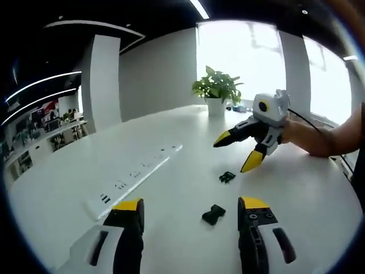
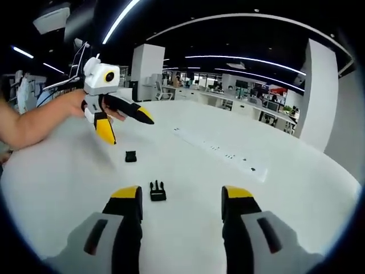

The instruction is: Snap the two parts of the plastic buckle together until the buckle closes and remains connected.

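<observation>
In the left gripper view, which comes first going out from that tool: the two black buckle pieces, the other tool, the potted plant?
From the left tool:
1. Socket buckle piece, between its jaws.
2. Pronged buckle piece, farther out on the table.
3. Right tool, above that piece, hand-held.
4. Potted plant, at the table's far edge.

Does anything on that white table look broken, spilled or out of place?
Nothing stands out. The two buckle halves, the socket half and the pronged half, lie apart and look intact on the white table. The power strip lies flat; the potted plant stands upright.
</observation>
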`<state>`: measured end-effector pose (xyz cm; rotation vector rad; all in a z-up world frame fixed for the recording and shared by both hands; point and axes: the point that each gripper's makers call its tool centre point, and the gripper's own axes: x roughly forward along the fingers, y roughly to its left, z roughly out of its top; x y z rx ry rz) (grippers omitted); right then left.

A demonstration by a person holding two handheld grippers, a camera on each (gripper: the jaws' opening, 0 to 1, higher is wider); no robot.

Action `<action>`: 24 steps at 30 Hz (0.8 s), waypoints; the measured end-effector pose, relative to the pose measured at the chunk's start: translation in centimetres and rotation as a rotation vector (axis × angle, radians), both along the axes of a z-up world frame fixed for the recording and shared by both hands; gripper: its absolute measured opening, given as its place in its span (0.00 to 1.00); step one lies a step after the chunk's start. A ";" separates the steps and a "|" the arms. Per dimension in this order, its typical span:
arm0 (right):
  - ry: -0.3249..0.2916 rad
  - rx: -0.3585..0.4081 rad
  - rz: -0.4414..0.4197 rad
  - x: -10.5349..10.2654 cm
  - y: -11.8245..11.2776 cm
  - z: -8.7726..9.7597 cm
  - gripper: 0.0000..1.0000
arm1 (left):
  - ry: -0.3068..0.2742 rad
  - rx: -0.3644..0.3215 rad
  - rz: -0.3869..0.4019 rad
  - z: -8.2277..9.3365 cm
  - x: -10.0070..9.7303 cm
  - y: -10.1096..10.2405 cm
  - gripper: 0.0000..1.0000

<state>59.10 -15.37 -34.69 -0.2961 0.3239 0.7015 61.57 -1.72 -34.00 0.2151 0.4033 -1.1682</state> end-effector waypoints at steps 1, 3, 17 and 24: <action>-0.002 0.003 0.001 0.2 0.1 0.1 0.56 | -0.002 -0.003 0.002 0.1 0.2 0.0 0.67; -0.005 0.000 0.011 0.4 0.3 0.2 0.55 | -0.012 0.004 -0.014 0.1 0.0 0.0 0.67; 0.003 0.032 0.069 0.5 0.5 0.6 0.51 | -0.011 -0.013 -0.199 -0.4 -2.5 -0.7 0.64; 0.036 0.030 0.151 -0.9 1.8 0.4 0.43 | -0.017 0.050 -0.200 -1.9 -2.6 -1.0 0.61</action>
